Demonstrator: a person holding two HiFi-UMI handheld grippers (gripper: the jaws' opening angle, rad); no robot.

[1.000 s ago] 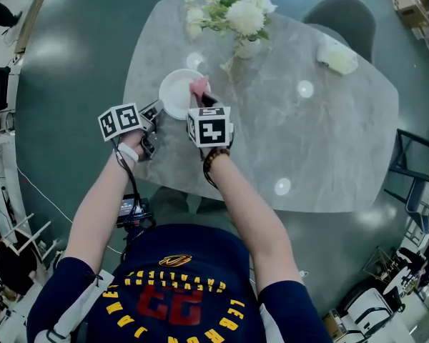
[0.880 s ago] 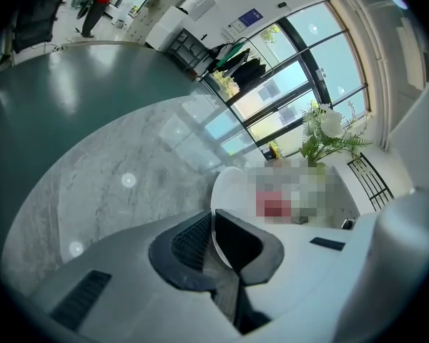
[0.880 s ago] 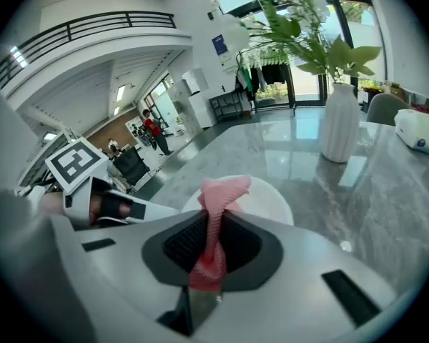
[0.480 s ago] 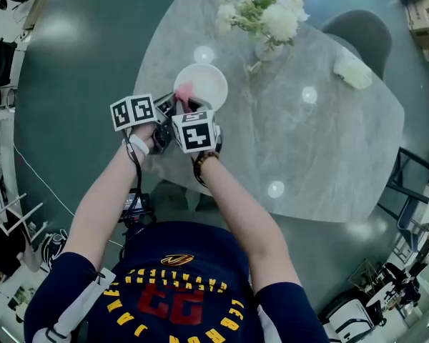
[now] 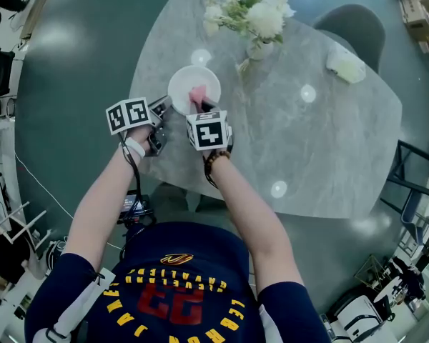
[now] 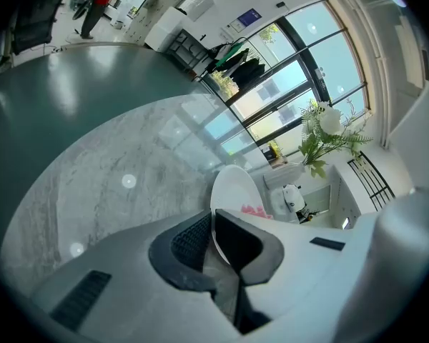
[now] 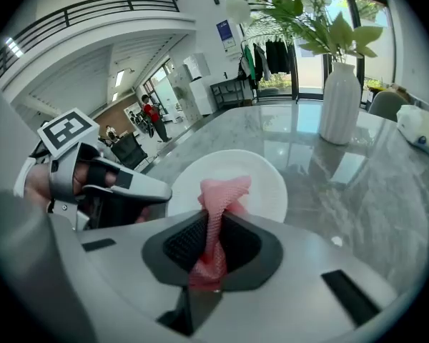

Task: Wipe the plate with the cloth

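Left gripper [image 6: 213, 227] fingers clamped on round white plate [image 5: 186, 84] rim; right gripper [image 7: 213, 243] fingers pinch pink mesh cloth [image 7: 225, 190].

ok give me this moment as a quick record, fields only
left gripper: shut on the plate's rim
right gripper: shut on the cloth
plate: white, round, near the table's edge
cloth: pink, bunched, free end over the plate
vase: white, holds flowers, beyond the plate
table: grey marble
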